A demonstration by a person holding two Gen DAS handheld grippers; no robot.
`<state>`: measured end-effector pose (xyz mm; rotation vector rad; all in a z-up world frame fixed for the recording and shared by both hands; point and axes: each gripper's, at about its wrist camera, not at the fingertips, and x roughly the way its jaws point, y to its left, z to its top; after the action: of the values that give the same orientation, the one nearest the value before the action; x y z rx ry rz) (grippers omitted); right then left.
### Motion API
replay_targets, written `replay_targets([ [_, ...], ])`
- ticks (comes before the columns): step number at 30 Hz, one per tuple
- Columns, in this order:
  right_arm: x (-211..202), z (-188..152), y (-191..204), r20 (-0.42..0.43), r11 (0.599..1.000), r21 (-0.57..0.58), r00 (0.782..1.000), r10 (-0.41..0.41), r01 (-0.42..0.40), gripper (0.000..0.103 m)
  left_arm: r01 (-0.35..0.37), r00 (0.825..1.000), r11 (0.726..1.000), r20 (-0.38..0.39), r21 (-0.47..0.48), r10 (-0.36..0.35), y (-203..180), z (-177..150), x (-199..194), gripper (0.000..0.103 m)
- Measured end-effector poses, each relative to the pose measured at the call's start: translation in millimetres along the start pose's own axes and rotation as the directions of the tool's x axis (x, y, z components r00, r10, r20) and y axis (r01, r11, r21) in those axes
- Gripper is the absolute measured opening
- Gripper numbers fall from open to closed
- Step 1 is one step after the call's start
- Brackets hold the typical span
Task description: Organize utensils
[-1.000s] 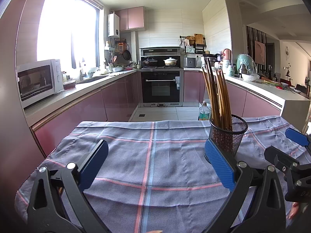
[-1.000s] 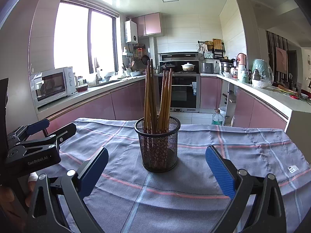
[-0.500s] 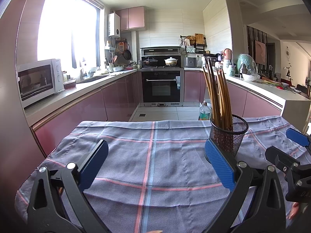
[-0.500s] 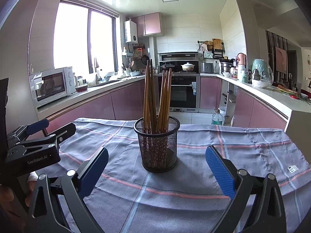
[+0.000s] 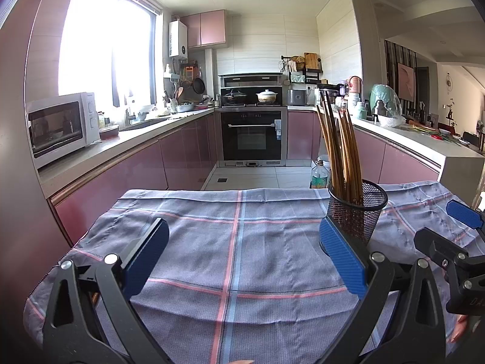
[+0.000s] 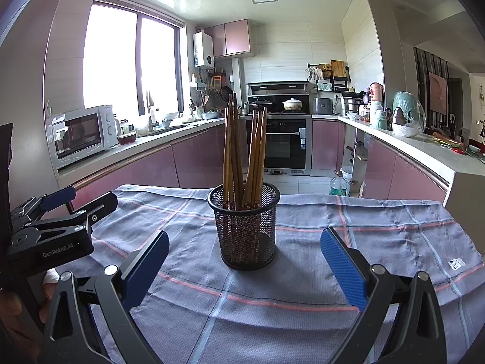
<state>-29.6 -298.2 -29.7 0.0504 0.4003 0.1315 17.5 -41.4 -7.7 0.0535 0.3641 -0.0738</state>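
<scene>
A black mesh cup (image 6: 245,227) stands upright on a blue-grey checked cloth (image 6: 379,236), holding several brown wooden chopsticks (image 6: 242,154). My right gripper (image 6: 242,261) is open, its blue pads apart, the cup just beyond and between them, untouched. In the left wrist view the same cup (image 5: 359,209) sits at the right with the chopsticks (image 5: 341,148) leaning left. My left gripper (image 5: 242,254) is open over bare cloth (image 5: 236,242), the cup behind its right pad. The right gripper's body (image 5: 454,242) shows at that view's right edge.
The cloth covers a table whose far edge faces a pink kitchen: a microwave (image 6: 81,135) on the left counter, an oven (image 6: 280,144) at the back, a cluttered right counter (image 6: 424,148). A water bottle (image 6: 338,183) stands on the floor. A hand (image 6: 18,297) holds the left gripper.
</scene>
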Motion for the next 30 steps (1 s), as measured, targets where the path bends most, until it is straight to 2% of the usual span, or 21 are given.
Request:
replay_targets([
  [30,-0.5,0.3,-2.4,-0.004,1.000,0.001,1.000,0.000,0.000,0.097,0.000,1.000,1.000,-0.006,0.002,0.000,-3.0,-1.4,1.8,0.098],
])
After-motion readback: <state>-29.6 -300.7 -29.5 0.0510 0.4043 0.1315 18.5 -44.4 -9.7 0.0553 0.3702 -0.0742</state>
